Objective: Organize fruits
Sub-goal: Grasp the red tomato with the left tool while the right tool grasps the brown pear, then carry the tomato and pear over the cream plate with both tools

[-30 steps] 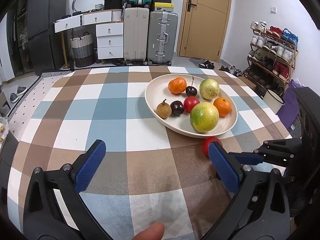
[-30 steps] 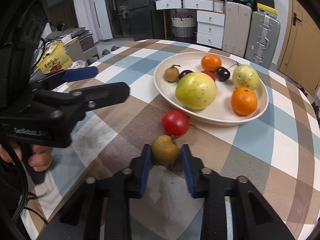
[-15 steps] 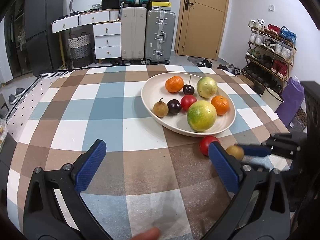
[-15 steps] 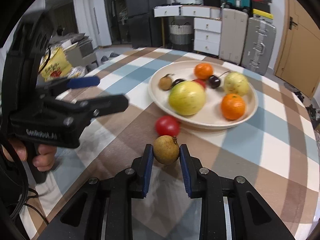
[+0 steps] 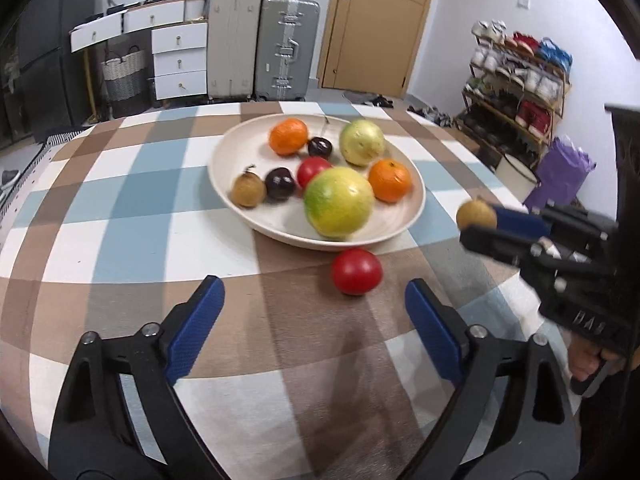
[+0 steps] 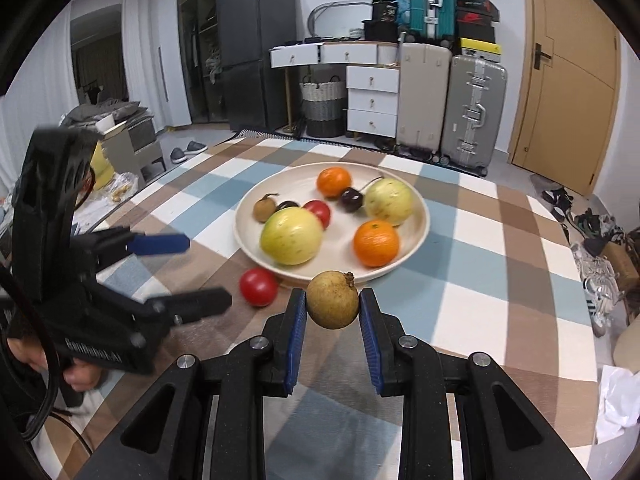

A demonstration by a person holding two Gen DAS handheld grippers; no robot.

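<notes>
A: The longan (image 6: 333,300) is clamped in the right gripper (image 6: 333,322), at six o'clock of the plate (image 6: 420,236).

B: It should be lowered gently. The left gripper (image 5: 314,322), jaws just narrowed yet empty, faces the cherry tomato (image 5: 356,271).

Raised lettering on the side of the left gripper (image 6: 180,272) was partly legible, something like "GenRobot.AI", a swoosh logo stood on a dark shoebox (image 6: 476,16) stacked atop the suitcases, lettering on the right gripper's body (image 5: 476,224) was too blurred to read

tablecloth (image 5: 120,240): blue-brown-white check | plate (image 5: 240,152): cream | loose fruit (image 5: 356,271): red | gripper pads (image 6: 295,332): blue
</notes>
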